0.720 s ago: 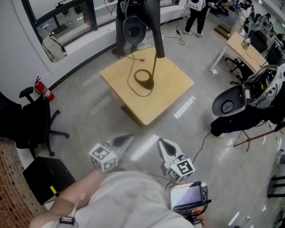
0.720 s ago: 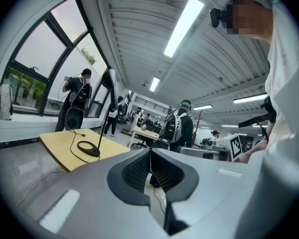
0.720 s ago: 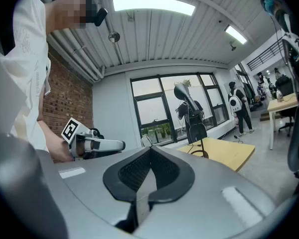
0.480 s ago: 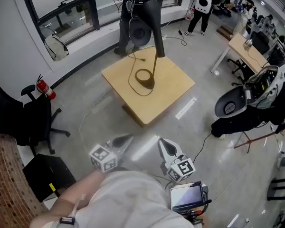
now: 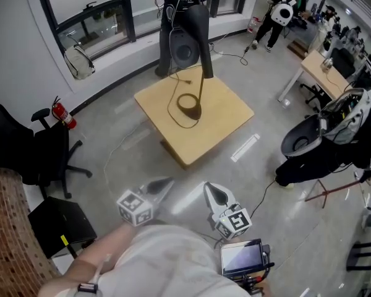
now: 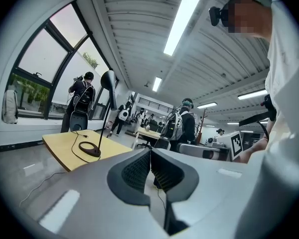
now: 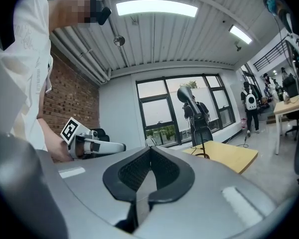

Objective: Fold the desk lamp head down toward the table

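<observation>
White shirt (image 5: 164,258), bottom centre of head view. Dark wristband (image 5: 85,286), lower left corner. Above shirt: left gripper (image 5: 168,180), right gripper (image 5: 208,188), pale grey smooth shells, black ribbed pads (image 6: 139,171), white cube (image 5: 135,206) with black square markers on each.

Showed polished grey floor (image 5: 117,135) under a square wooden worktop (image 5: 226,113) at 12 o'clock. Had dark-framed windows (image 5: 89,2) along 11 to 1 o'clock, a backpack (image 5: 78,62) propped beneath them. Held a black office chair (image 5: 40,156) and red fire extinguisher (image 5: 62,112) at 9 o'clock, brick wall (image 5: 9,228) at 8. Was lit by ceiling strip lights (image 6: 181,16).
</observation>
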### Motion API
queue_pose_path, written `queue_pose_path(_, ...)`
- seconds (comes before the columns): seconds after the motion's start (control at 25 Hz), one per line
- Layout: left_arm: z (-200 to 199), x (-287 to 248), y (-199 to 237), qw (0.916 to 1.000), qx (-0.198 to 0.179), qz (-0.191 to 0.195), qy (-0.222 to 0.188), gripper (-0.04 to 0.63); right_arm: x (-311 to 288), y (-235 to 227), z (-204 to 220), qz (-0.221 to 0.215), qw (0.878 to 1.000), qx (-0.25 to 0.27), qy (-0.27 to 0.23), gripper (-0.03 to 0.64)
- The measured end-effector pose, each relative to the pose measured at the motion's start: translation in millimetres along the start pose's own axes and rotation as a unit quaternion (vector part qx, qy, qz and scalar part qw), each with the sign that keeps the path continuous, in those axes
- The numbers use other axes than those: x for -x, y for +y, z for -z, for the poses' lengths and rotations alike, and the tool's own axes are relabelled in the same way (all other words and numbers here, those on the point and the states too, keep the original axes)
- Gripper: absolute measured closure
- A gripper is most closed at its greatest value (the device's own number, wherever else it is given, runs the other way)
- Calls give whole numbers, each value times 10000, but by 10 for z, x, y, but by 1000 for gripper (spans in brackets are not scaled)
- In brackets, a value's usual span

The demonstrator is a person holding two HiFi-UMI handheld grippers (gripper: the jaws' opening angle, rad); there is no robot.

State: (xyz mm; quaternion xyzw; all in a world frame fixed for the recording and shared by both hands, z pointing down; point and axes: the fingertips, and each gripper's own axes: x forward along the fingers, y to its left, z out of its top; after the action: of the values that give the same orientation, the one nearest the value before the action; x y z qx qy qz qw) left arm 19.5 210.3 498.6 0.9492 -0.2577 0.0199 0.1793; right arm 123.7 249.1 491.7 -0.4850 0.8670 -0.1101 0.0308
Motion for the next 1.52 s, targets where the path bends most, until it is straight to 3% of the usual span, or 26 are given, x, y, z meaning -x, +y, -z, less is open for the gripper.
queue_pose_path(0.48, -62, -17, 9, 9991, -64, -413, -49, 589, -110, -133, -44, -333, 9994, 54, 76, 606)
queue_pose_path(0.68, -69, 1, 1, 9979, -321, -553, -31, 589, -151, -203, -87, -421, 9991, 33, 62, 606)
queue_pose_path(0.92, -167, 36, 115, 9967, -221, -762, -166, 589, -188, -313, -155, -461, 9988, 118, 85, 606)
queue_pose_path(1.2, -191, 82, 375, 9969, -169, -755, -155, 589, -357, -332, -125, -328, 9994, 103, 87, 606)
queue_pose_path(1.52, -499, -21, 838, 9976, -283, -581, -267, 589, -807, -364, -324, -230, 9994, 273, 20, 606)
